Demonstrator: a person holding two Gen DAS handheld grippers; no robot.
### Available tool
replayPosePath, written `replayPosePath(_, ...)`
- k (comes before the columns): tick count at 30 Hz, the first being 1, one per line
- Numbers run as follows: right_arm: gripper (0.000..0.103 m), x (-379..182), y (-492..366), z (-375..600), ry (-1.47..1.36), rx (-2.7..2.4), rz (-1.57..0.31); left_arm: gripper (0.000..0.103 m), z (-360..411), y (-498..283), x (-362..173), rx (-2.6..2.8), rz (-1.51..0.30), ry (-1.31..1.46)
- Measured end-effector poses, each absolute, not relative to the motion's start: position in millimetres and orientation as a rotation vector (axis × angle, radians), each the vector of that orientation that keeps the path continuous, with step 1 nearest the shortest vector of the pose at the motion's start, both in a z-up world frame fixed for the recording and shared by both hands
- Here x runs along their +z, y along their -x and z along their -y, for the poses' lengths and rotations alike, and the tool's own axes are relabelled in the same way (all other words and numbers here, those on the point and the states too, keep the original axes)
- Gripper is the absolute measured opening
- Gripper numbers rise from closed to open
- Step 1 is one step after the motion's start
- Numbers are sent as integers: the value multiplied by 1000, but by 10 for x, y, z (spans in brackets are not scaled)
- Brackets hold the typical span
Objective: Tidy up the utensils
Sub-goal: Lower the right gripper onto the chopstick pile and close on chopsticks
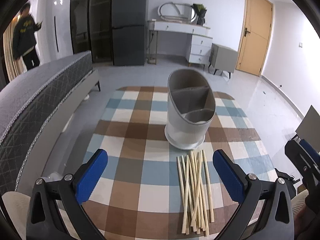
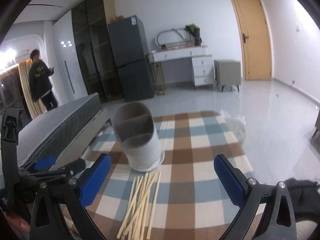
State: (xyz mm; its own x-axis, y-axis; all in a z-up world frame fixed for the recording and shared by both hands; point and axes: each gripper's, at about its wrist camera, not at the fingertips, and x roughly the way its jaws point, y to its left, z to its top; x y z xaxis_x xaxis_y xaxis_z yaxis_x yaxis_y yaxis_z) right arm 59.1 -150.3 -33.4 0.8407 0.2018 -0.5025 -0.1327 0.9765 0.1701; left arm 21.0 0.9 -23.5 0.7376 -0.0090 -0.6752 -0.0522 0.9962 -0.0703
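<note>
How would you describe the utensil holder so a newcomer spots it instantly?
Start at the checked tablecloth in brown, blue and cream. Near its middle stands the utensil holder, just beyond the loose pile of chopsticks. It is the only upright container there: a pale grey oval tub, its inside split by dividers into compartments.

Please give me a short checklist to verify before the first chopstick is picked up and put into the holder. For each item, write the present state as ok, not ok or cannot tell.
1. Left gripper open and holding nothing: ok.
2. Right gripper open and holding nothing: ok.
3. Chopsticks lie in a loose crossed pile on the checked cloth, within view of both cameras: ok.
4. A single chopstick is free to pinch alone: not ok, they overlap.
5. Holder stands upright just behind the pile, its compartments open at the top: ok.
6. Holder compartments hold nothing: cannot tell, their bottoms are hidden.
</note>
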Motion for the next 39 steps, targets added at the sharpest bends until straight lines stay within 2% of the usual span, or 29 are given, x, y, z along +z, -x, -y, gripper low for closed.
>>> replayPosePath(8, 100, -721, -925, 1422, -163, 240, -763, 102, -175, -499, -574, 72, -928, 136)
replayPosePath(11, 87, -895, -1081, 1385, -147, 240, -854, 102, -239, -594, -724, 73, -1002, 168)
replayPosePath(13, 84, -1057, -1240, 1367, -138, 239, -933, 102, -262, -649, -797, 83, -1036, 183)
replayPosePath(16, 66, -1273, -1436, 1341, -157, 256, -1028, 102, -294, -718, -862, 101, -1071, 195)
replayPosePath(18, 60, -1401, -1564, 1305, -180, 281, -1088, 102, -324, -758, -915, 115, -1103, 208)
replayPosePath(22, 57, -1536, -1758, 1204, -223, 328, -1139, 102, -409, -811, -1002, 121, -1160, 274)
replayPosePath(26, 43, -1656, -1926, 1069, -218, 353, -1186, 102, -441, -841, -1041, 121, -1180, 291)
replayPosePath(31, 34, -1766, -2076, 965, -189, 328, -1228, 102, -475, -887, -1076, 113, -1197, 312)
replayPosePath(34, 32, -1764, -2094, 935, -155, 312, -1222, 102, -467, -918, -1090, 100, -1207, 311)
replayPosePath(37, 20, -1803, -2108, 935, -163, 307, -1241, 102, -456, -929, -1102, 106, -1212, 301)
replayPosePath(39, 16, -1796, -2091, 943, -154, 291, -1230, 102, -466, -931, -1121, 108, -1218, 304)
